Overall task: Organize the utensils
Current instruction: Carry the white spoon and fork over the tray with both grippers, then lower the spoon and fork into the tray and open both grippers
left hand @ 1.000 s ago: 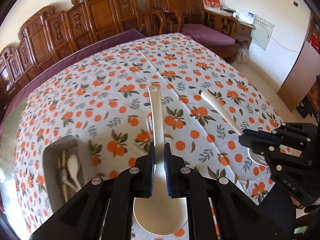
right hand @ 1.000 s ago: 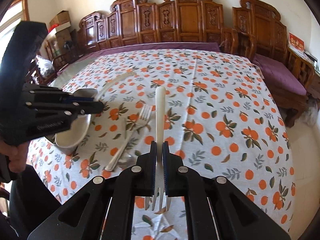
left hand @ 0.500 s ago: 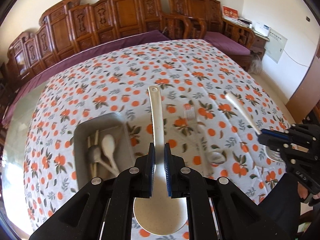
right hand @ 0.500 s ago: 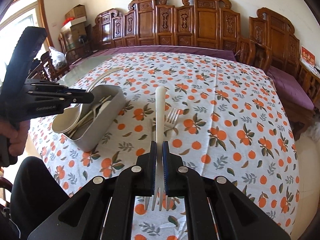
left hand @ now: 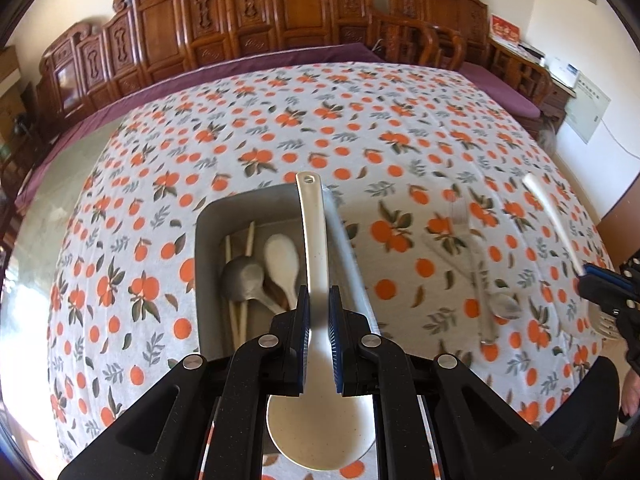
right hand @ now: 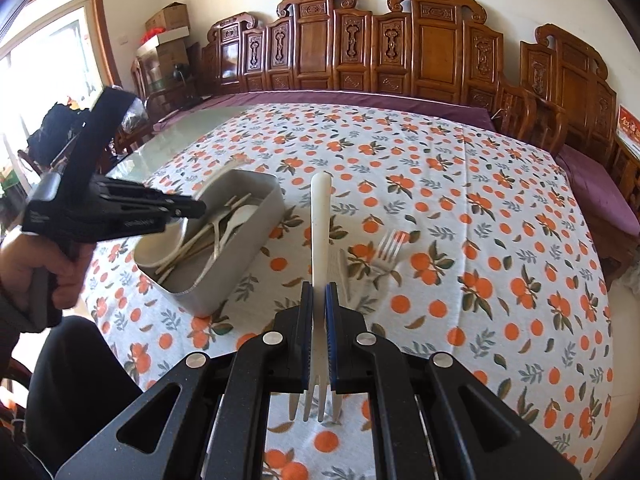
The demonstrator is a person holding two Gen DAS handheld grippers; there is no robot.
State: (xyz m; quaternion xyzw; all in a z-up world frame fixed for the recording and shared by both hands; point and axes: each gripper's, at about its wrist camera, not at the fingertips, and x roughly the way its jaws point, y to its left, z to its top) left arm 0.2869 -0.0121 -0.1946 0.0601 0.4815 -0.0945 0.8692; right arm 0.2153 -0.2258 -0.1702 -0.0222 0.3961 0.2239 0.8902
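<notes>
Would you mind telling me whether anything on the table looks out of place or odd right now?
A clear fork and spoon lie loose on the tablecloth, outside the grey box that holds the other utensils. Nothing looks spilled or damaged.

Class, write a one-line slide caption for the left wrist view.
Left hand-held gripper carries large cream plastic ladle above grey rectangular utensil tray.

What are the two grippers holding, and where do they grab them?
The left gripper pinches the big white ladle on its handle, just above the bowl. The right gripper pinches the white fork low on its handle, near the tines.
</notes>
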